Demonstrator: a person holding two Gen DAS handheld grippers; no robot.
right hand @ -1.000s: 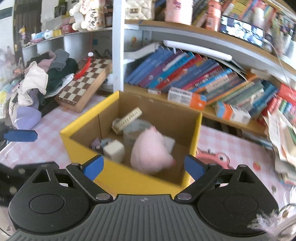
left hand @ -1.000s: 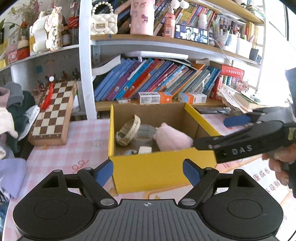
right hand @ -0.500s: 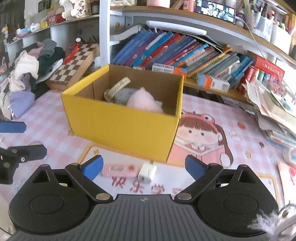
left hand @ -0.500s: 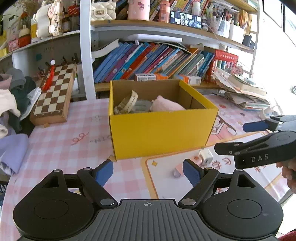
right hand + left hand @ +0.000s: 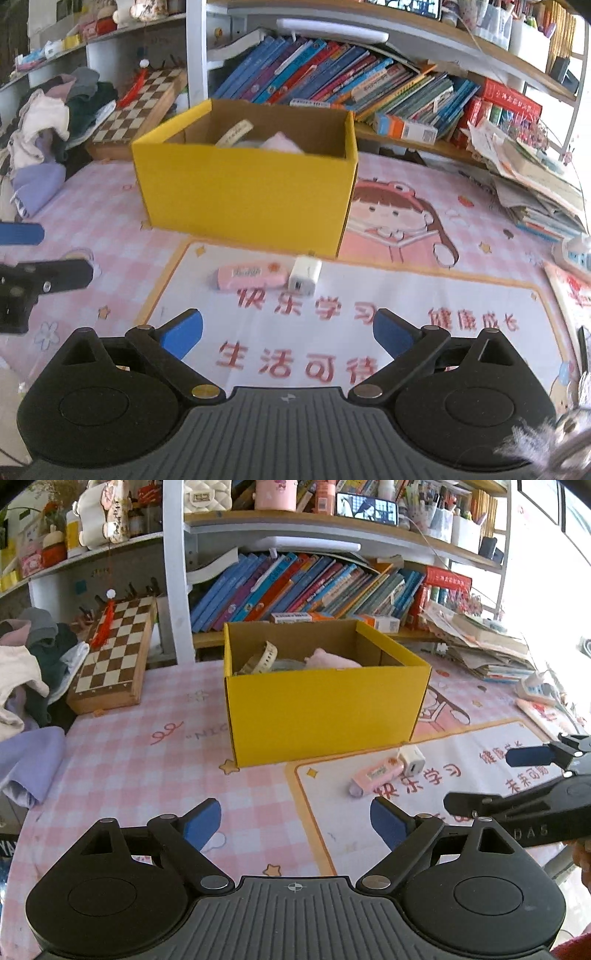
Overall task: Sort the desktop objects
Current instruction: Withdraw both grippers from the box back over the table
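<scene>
A yellow cardboard box stands on the pink checked tablecloth, holding a pink soft toy, a cream strap and other items. In front of it on the white mat lie a pink eraser case and a white charger plug, touching each other. My left gripper hovers over the cloth, jaws opening, nothing between them. My right gripper hangs above the mat short of the two items, jaws opening and empty. The right gripper also shows in the left wrist view.
A chessboard case leans at the back left beside a heap of clothes. Shelves of books run behind the box. A stack of papers and books sits at the right, with a white device near it.
Both grippers have drawn back and down from over the box; the eraser case and the plug on the mat have come into view. Both pairs of jaws stand slightly wider.
</scene>
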